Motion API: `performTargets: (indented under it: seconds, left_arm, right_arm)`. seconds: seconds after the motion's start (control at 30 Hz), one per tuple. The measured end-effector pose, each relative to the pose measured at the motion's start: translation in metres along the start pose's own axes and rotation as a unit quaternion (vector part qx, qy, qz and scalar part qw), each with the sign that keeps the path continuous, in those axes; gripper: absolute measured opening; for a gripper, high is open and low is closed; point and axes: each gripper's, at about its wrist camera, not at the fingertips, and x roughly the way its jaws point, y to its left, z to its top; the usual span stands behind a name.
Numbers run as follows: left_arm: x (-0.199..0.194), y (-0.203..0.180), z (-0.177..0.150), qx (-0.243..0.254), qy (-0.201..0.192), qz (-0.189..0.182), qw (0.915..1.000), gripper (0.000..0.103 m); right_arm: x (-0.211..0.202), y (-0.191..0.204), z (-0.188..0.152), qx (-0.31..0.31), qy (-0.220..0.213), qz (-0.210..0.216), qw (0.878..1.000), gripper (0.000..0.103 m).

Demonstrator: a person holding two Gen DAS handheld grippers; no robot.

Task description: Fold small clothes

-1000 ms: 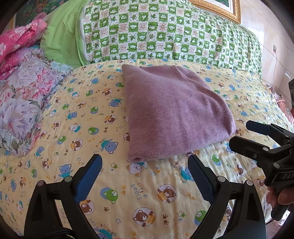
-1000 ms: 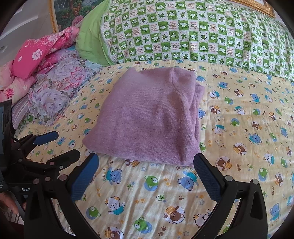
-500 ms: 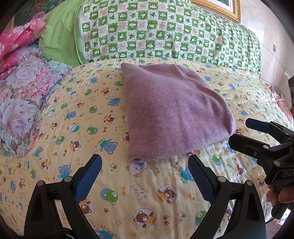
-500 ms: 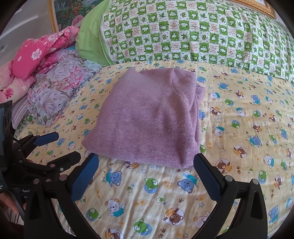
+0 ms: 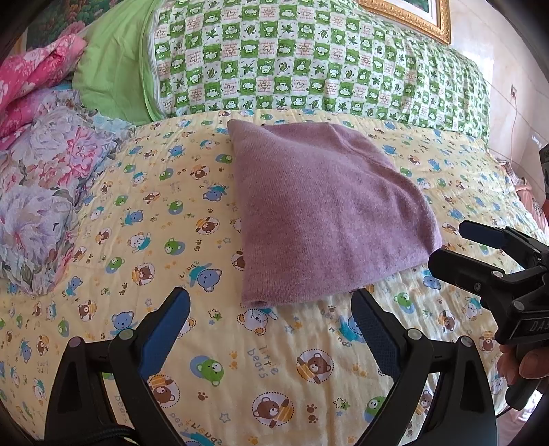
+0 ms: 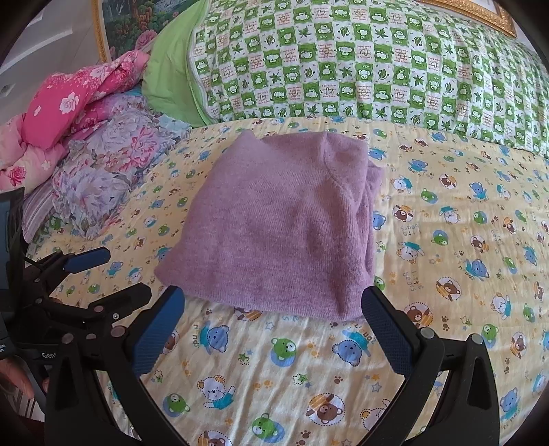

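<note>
A purple knit garment [image 5: 322, 219] [image 6: 281, 233] lies folded into a flat rectangle on the yellow bear-print bedspread [image 5: 192, 240] [image 6: 446, 247]. My left gripper [image 5: 271, 305] hovers open just short of its near edge, nothing between the blue pads. My right gripper [image 6: 272, 308] also stands open at the garment's near edge and holds nothing. Each gripper shows in the other's view: the right gripper [image 5: 456, 247] at the right side, the left gripper [image 6: 116, 274] at the left side. Loose layers of the garment bunch along its right side in the right wrist view.
A green checked pillow [image 5: 308, 65] [image 6: 360, 65] lies across the head of the bed. Floral and pink quilts [image 5: 44, 164] [image 6: 85, 137] are piled at the left. A gold picture frame [image 5: 411, 17] hangs on the wall behind. A hand [image 5: 521, 363] holds the right gripper's handle.
Both grippers have drifted slightly, with the garment sitting a little nearer in each view. The garment has not moved and both grippers stay open.
</note>
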Motion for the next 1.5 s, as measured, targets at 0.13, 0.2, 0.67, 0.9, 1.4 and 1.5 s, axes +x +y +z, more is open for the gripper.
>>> performTargets:
  seconds: [0.13,0.2,0.67,0.9,1.4,1.5]
  left_arm:
    - [0.000,0.000,0.001,0.000,0.000,0.000,1.0000,0.095]
    - [0.000,0.000,0.002,0.000,0.000,-0.001,1.0000,0.095]
    - [0.001,-0.002,0.013,0.000,-0.002,-0.004,1.0000,0.095]
    - [0.002,-0.002,0.013,0.000,0.001,0.000,1.0000,0.095]
    - [0.005,0.000,0.033,-0.009,0.004,-0.004,0.9999,0.094]
    - [0.007,0.000,0.034,-0.010,0.007,-0.003,0.9999,0.094]
  right_arm:
    - [-0.001,-0.001,0.000,0.000,-0.002,0.000,1.000,0.103]
    - [0.000,-0.001,0.001,0.000,-0.002,0.001,1.000,0.103]
    - [-0.002,-0.001,0.009,0.001,-0.012,0.003,1.000,0.103]
    - [-0.002,-0.004,0.010,0.004,-0.012,0.002,1.000,0.103]
    - [-0.003,-0.020,0.016,0.025,-0.017,-0.001,1.000,0.103]
    - [-0.002,-0.023,0.016,0.028,-0.016,-0.003,0.999,0.103]
